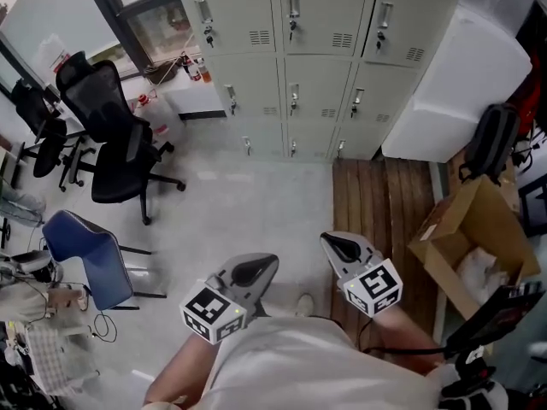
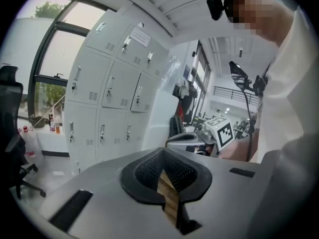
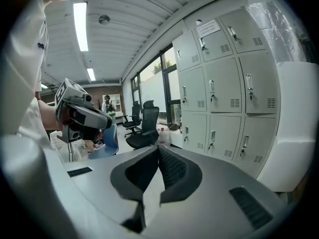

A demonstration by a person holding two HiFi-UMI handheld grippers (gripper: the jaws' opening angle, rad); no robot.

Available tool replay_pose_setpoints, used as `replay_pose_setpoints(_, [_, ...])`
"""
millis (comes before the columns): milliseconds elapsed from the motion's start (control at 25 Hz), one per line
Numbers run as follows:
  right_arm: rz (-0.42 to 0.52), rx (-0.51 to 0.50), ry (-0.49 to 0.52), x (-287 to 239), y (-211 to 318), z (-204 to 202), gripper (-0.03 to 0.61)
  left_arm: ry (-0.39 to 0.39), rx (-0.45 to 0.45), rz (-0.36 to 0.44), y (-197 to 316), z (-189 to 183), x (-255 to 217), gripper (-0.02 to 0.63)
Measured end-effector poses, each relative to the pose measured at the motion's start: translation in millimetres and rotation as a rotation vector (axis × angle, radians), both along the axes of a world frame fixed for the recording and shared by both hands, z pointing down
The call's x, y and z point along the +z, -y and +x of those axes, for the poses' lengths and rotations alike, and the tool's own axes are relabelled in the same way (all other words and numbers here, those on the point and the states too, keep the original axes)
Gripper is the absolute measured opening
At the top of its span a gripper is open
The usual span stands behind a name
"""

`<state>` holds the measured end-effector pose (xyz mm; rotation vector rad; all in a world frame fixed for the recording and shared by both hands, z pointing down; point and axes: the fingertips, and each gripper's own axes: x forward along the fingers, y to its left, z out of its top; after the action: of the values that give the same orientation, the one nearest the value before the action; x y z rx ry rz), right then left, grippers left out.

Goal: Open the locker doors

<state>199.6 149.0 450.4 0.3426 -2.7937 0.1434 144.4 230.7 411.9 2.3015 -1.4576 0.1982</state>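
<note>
Head view: the lockers (image 1: 291,67) stand well ahead of both claws, across a stretch of bare floor, in three rows of three. Every door in sight is flush with its frame, so no part of the task appears done. Each door carries a small upright handle (image 1: 293,8) near one edge, some with keys hanging from the lock. These are probably the points to pull on.

The left claw (image 1: 259,263) and the right claw (image 1: 332,242) hang side by side close to the person's body, tipped slightly downward and aimed toward the lockers. In each gripper view the ribbed pads meet at the tips with nothing between them, so both claws are closed and empty. That looks like a carrying posture for the walk in, since nothing lies within reach. The jaws would have to part before they could take a handle.

A black office chair (image 1: 120,135) and a blue chair (image 1: 85,246) stand off to the left of the left claw. A strip of wooden flooring (image 1: 385,195) runs ahead of the right claw toward the lockers. To that claw's right sits an open cardboard box (image 1: 474,237).
</note>
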Motion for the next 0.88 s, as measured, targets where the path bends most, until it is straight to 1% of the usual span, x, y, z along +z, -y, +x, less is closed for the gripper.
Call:
replay_pose_setpoints(120, [0.011, 0.014, -0.043, 12.5, 8.2, -29.5, 0.017, -0.006, 0.016, 0.008, 8.6, -32.2, 6.9, 0.012])
replay_pose_setpoints(240, [0.024, 0.032, -0.07, 15.9, 17.2, -70.3, 0.018, -0.01, 0.056, 0.017, 17.6, -69.9, 9.8, 0.012])
replay_pose_setpoints(400, [0.042, 0.037, -0.087, 14.5, 31.0, -144.2, 0.018, -0.023, 0.122, 0.047, 26.3, -129.2, 6.2, 0.012])
replay_pose_setpoints(520, [0.001, 0.06, -0.057, 18.7, 46.5, -200.6, 0.02, -0.026, 0.144, 0.062, 30.9, -178.9, 7.4, 0.012])
replay_pose_setpoints(600, [0.008, 0.078, -0.052, 23.7, 55.7, -234.2, 0.019, -0.038, 0.158, 0.061, 29.7, -208.5, 9.4, 0.012])
replay_pose_setpoints(720, [0.069, 0.082, -0.099, 38.4, 65.9, -278.7, 0.02, -0.054, 0.176, 0.056, 25.6, -246.7, 16.1, 0.012])
replay_pose_setpoints(800, [0.068, 0.079, -0.127, 48.9, 69.4, -302.8, 0.02, -0.067, 0.169, 0.052, 22.7, -266.2, 20.9, 0.012])
replay_pose_setpoints(880, [0.058, 0.079, -0.139, 56.2, 77.2, -324.2, 0.02, -0.073, 0.142, 0.044, 23.8, -283.7, 25.7, 0.012])
